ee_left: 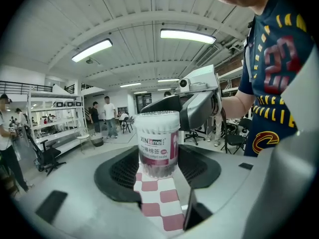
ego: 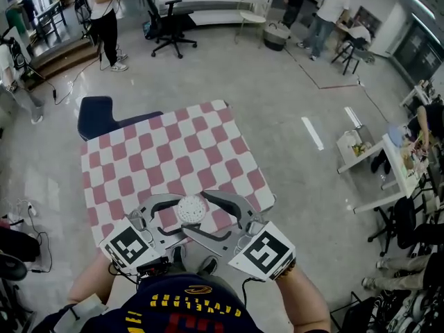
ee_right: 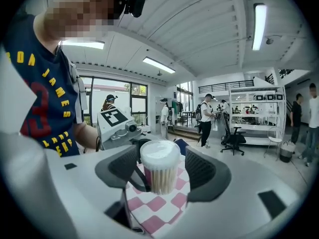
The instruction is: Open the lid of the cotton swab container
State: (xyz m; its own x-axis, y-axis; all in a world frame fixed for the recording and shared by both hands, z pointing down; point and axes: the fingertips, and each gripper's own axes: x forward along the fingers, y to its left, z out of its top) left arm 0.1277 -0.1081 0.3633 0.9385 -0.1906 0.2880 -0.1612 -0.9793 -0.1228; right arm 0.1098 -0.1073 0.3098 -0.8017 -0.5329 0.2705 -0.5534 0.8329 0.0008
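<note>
Cotton swab container [ee_left: 158, 142], lid [ee_right: 159, 152] on, clamped in left gripper [ee_left: 159, 164], base hidden overhead, right gripper [ee_right: 161, 171] wide open around it

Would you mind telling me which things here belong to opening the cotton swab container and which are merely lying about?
Job in hand:
cotton swab container, lid on, gripped by left tongs
right tongs, open around it

Lying about:
checkered cloth
blue chair
office chair

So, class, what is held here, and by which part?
The left gripper grips the cotton swab container by its lower body; the right gripper stands open around it, holding nothing.
</note>
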